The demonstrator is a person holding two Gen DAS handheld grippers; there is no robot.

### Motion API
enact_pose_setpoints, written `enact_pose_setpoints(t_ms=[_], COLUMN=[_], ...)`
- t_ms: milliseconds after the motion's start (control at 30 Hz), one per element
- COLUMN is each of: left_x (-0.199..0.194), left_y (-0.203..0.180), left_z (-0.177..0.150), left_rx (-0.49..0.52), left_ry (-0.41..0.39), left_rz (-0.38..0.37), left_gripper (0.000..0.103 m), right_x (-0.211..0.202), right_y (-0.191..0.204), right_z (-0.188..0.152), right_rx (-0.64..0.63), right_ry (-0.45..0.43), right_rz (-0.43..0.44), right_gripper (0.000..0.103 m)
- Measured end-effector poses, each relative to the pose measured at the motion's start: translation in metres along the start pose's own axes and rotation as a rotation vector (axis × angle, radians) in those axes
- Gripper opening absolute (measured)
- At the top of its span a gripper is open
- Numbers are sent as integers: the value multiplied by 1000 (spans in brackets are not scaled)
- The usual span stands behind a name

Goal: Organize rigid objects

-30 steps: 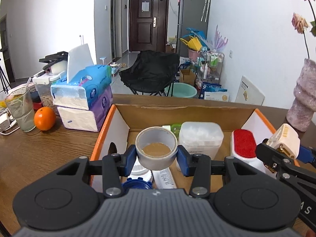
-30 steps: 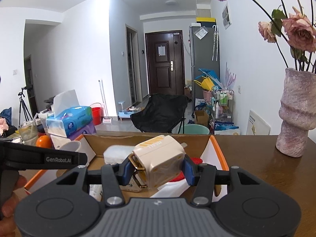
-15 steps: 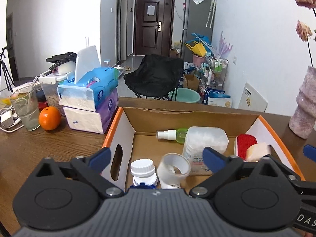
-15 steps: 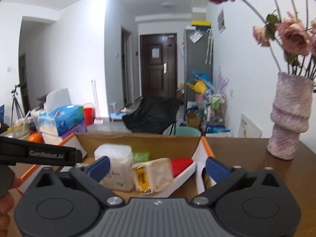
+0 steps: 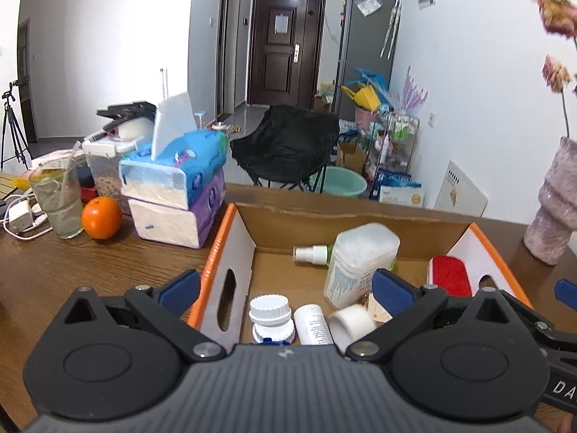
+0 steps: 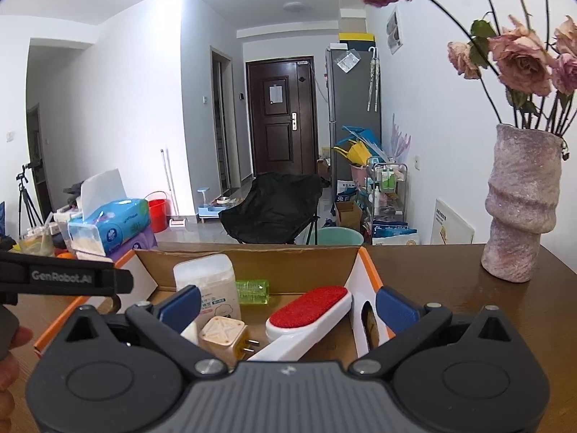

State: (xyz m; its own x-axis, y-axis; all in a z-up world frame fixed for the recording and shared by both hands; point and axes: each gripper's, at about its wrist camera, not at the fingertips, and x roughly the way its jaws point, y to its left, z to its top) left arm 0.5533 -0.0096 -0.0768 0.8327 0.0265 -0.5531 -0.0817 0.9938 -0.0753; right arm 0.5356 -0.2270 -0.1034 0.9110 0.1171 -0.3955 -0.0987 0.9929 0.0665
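Observation:
An open cardboard box with orange edges [image 5: 230, 231] [image 6: 368, 267] sits on the wooden table. Inside lie a roll of white tape [image 5: 351, 321], a beige plug adapter [image 6: 221, 333], a red-and-white lint brush [image 6: 310, 312] [image 5: 449, 276], a clear tub of cotton swabs [image 5: 360, 259] [image 6: 207, 285], a green spray bottle [image 6: 252, 292] [image 5: 312, 253], a white capped jar [image 5: 270, 312] and a white tube [image 5: 313, 324]. My left gripper [image 5: 285, 290] is open and empty above the box's near left. My right gripper [image 6: 288, 306] is open and empty above the box's near right.
Two stacked tissue packs [image 5: 176, 187], an orange [image 5: 101, 217] and a glass with a straw [image 5: 57, 202] stand left of the box. A pink vase of dried roses [image 6: 523, 209] stands at the right. The left gripper's body [image 6: 65, 278] shows in the right wrist view.
The left gripper opened and dropped the tape roll into the box. The right gripper opened and dropped the plug adapter into the box. Both have pulled back and up.

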Motion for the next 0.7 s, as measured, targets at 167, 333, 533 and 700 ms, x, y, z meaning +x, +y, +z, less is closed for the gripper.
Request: enact_pose_setpoints(t_ms=[167,333,533,700], left_x=[-31,-71,-134,-195], left_y=[13,20,26,33], left_z=[-1,-13,-33,-54], left_rx=[-6,9,17,21], left_ry=[-21,-39,-60,-73], left_rz=[5,-5,-45,-54], left_gripper=[103,103,103,103], right_x=[-29,-68,-125,-188], right_y=[-2,-3,6,17], right_z=[2,2,2,-2], right_rx=[24,49,29,5], right_ry=[-4,-6,-5,-32], right_rz=[-3,9,15,10], right_gripper=[103,103,103,103])
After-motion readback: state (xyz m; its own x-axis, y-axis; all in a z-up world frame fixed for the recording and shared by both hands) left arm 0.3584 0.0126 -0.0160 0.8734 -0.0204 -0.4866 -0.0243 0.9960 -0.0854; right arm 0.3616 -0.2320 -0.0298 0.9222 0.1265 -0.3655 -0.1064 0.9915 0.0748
